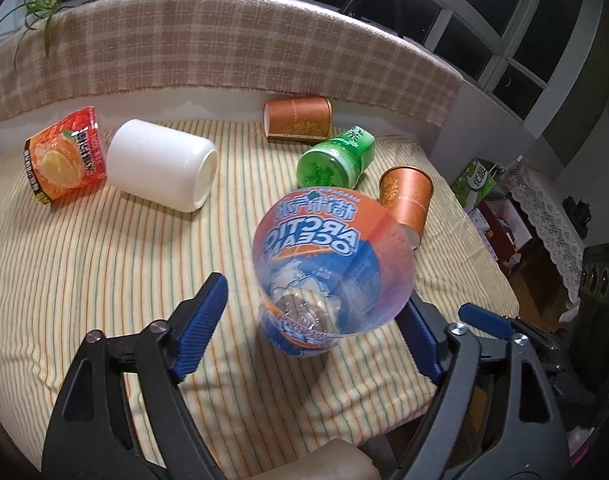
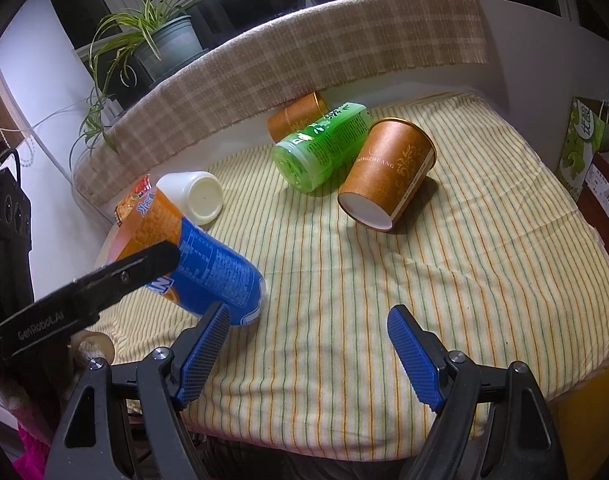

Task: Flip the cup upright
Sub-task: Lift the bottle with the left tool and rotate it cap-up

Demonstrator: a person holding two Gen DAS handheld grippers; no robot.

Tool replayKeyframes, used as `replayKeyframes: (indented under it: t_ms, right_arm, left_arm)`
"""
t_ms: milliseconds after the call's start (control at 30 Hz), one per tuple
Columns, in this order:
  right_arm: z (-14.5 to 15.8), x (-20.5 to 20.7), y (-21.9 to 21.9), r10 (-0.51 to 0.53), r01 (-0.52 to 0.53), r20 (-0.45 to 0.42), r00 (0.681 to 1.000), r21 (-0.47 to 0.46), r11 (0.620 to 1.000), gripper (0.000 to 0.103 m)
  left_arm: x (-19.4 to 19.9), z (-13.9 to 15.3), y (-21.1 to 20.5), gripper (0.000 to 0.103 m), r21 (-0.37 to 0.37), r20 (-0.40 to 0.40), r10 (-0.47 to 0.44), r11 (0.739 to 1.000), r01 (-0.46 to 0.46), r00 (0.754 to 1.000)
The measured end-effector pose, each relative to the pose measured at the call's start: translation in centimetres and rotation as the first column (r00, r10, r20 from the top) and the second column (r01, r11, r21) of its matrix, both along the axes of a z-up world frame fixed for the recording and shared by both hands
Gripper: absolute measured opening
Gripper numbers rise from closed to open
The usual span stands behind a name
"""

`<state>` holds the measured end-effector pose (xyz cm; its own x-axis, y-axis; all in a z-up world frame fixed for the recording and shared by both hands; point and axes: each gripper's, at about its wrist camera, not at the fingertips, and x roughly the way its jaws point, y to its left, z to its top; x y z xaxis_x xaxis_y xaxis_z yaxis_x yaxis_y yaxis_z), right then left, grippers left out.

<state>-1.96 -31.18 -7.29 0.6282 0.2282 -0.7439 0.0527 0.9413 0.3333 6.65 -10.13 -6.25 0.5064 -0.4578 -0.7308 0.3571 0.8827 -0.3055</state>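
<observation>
Handling: you are dealing with a thin, clear plastic cup (image 1: pixel 331 272) in a printed orange-and-blue sleeve; judge it very light, springy in the wall and slick on the print, so it should dent or squirt out under a hard squeeze.
Cup place: it sits near the front edge of the striped bed (image 1: pixel 104 264), toward the front left corner as the right wrist view shows it (image 2: pixel 208 264), tilted with its base on the cloth and its open mouth raised toward the left camera.
Left tongs (image 1: pixel 312 322): they stand apart, one blue pad on each side of the cup's lower body; you cannot tell from these views whether either pad touches the wall.
Right tongs (image 2: pixel 308 350): apart and holding nothing, hovering over bare cloth near the front edge, just right of the cup.
Where to grip: take it low on the body, close to the base, where the wall is likely stiffest; the wide rim would likely flex most.
Risk: soft bedding gives under the base, so a light cup may tip again once you let go.
Neighbours: white cup (image 1: pixel 162 165), green bottle (image 1: pixel 336 160) and two brown paper cups (image 1: pixel 408 200) (image 1: pixel 298 119) lie farther back, clear of your path.
</observation>
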Motion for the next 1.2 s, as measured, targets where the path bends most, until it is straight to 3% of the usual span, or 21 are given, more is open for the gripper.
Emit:
replayKeyframes:
  t_ms: [600,1200]
  right_arm:
    - [0.4,0.3,1.2,0.021,-0.020,0.023,1.000,-0.021,1.000,0.083]
    - [0.5,0.0,0.2,-0.008,0.009,0.030,1.000,-0.019,1.000,0.083]
  left_arm:
    - [-1.4,-0.6,2.6,0.088,0.028,0.017,0.015,0.999,-0.016,1.000]
    - [0.3,0.1,-1.3,0.088,0.009,0.047,-0.019,1.000,0.018,0.999]
